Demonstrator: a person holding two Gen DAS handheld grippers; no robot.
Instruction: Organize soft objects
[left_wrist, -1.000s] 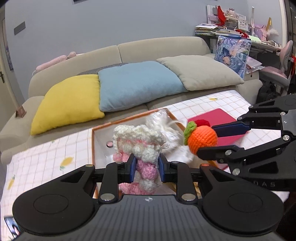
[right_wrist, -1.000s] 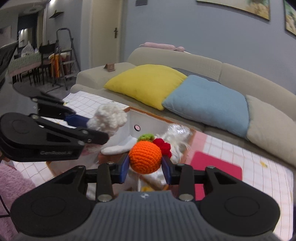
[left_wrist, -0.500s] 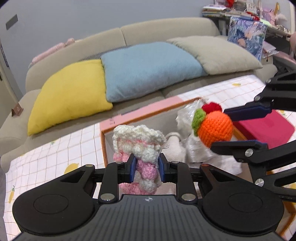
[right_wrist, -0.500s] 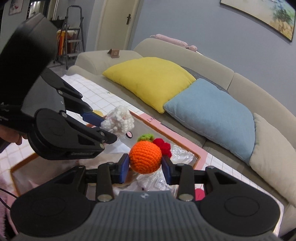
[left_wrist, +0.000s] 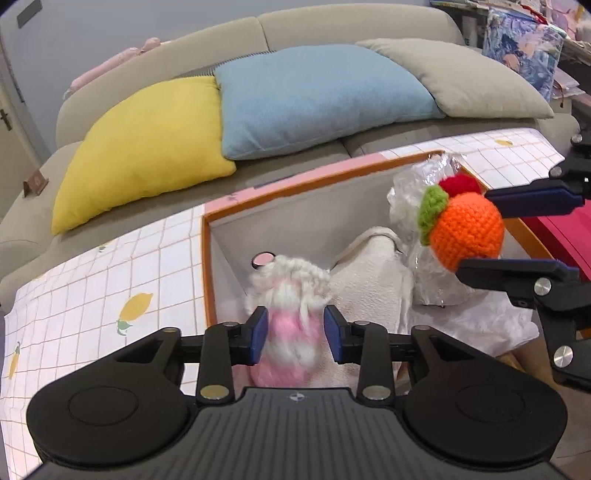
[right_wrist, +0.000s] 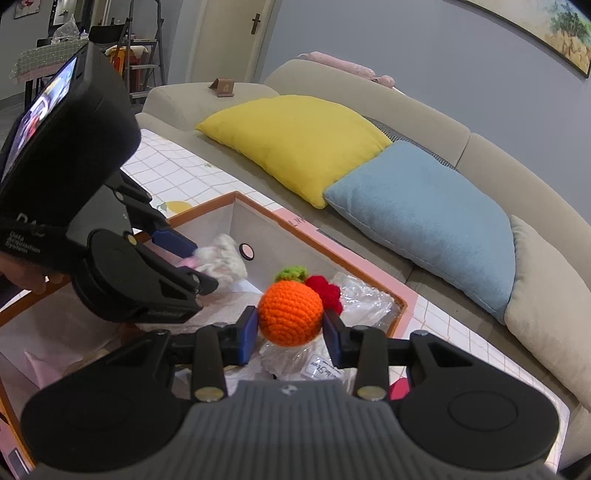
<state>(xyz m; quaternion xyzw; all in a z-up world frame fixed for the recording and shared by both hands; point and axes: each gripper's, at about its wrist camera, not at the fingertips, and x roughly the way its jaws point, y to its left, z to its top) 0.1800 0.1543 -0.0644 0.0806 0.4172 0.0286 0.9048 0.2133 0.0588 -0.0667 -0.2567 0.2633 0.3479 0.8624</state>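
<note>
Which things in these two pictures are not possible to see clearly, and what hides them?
- Pink and white knitted toy: left wrist view, blurred as the left gripper opens; its shape is unclear.
- Floor of the box: both views, covered by a white cloth and plastic bags.
- Red item: cut off at the right edge.
</note>
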